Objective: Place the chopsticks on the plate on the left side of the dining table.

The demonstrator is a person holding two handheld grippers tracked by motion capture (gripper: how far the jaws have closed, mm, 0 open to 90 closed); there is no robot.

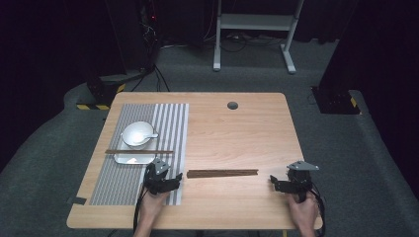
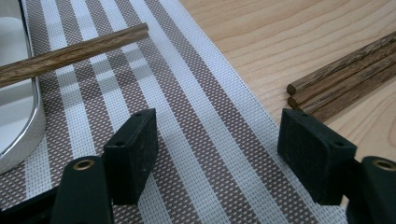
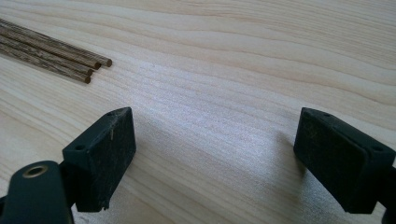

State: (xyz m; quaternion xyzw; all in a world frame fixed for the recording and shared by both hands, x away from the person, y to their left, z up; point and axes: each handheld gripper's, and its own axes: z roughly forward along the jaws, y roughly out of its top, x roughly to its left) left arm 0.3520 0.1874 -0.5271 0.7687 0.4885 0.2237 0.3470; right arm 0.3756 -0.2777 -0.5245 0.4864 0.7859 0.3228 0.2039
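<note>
Hovering low at lower centre-left of the high view, left gripper (image 1: pixel 175 180) sits over the striped placemat (image 1: pixel 121 183), jaws apart, nothing between them. Right gripper (image 1: pixel 272 181) at lower right over bare wooden table (image 1: pixel 237 133), jaws also wide apart and empty. Bundle of dark chopsticks (image 1: pixel 223 173) lies flat between the two grippers, touching neither. Upper left: white bowl (image 1: pixel 137 133) on metal tray (image 1: pixel 123 158), single chopstick pair (image 1: pixel 139 151) laid across the tray.

Dark chopsticks down on the desk!
A bundle of chopsticks (image 1: pixel 223 173) lies flat mid-desk (image 1: pixel 237 133), parallel to the near edge; a single chopstick (image 1: pixel 139 151) rests across the tray (image 1: pixel 123 159).
</note>
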